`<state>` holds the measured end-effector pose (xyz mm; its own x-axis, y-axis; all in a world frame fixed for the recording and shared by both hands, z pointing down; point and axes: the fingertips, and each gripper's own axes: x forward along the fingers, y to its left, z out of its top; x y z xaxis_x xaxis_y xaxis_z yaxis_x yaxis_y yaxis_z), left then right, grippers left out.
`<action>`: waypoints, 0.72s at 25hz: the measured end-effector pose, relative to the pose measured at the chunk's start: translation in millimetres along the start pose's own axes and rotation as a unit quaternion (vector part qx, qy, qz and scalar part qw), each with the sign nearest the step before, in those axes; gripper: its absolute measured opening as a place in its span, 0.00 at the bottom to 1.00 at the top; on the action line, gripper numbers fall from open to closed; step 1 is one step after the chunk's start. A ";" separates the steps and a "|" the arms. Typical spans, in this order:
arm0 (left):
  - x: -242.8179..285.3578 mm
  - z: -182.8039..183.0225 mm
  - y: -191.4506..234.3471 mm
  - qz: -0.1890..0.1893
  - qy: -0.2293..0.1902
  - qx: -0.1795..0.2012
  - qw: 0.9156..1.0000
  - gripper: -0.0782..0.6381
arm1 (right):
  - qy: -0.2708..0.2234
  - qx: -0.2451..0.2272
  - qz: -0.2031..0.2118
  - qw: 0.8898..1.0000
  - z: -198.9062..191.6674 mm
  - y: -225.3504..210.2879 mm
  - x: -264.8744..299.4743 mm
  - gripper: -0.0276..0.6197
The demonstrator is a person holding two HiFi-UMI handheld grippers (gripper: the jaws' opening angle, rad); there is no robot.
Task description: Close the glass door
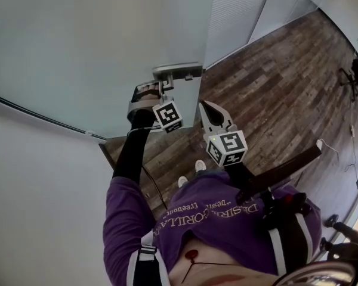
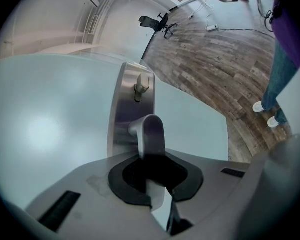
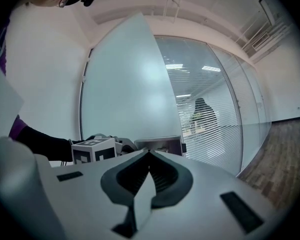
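Note:
The frosted glass door stands ajar, and its free edge carries a steel lock plate. My left gripper reaches up to that plate. In the left gripper view its jaws are shut on the steel lever handle, which sticks out of the plate below a small thumb turn. To the right of the door edge hangs my right gripper, shut and holding nothing. In its own view the tips meet, with the door and the left gripper's marker cube beyond.
Wood-plank floor lies beyond the door edge. A glass wall with blinds runs to the right, with a person behind it. An office chair and a cable are on the floor farther off. My shoes stand near the door.

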<state>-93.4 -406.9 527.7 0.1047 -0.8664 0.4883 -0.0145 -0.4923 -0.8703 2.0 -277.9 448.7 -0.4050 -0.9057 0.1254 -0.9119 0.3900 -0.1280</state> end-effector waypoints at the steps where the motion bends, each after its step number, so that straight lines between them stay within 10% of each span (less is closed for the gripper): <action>1: 0.0 2.0 -0.4 0.003 0.000 -0.006 1.000 0.14 | -0.001 0.000 0.000 1.000 -1.8 -2.5 -2.7 0.03; 18: 22.2 -1.9 15.3 0.007 0.035 0.004 0.999 0.13 | 0.008 0.008 0.018 1.000 -4.2 -36.7 -0.9 0.03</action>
<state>-93.2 -433.9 525.4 0.0347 -0.8772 0.4789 -0.0082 -0.4795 -0.8775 35.5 -290.7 457.4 -0.4395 -0.8878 0.1364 -0.8952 0.4204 -0.1481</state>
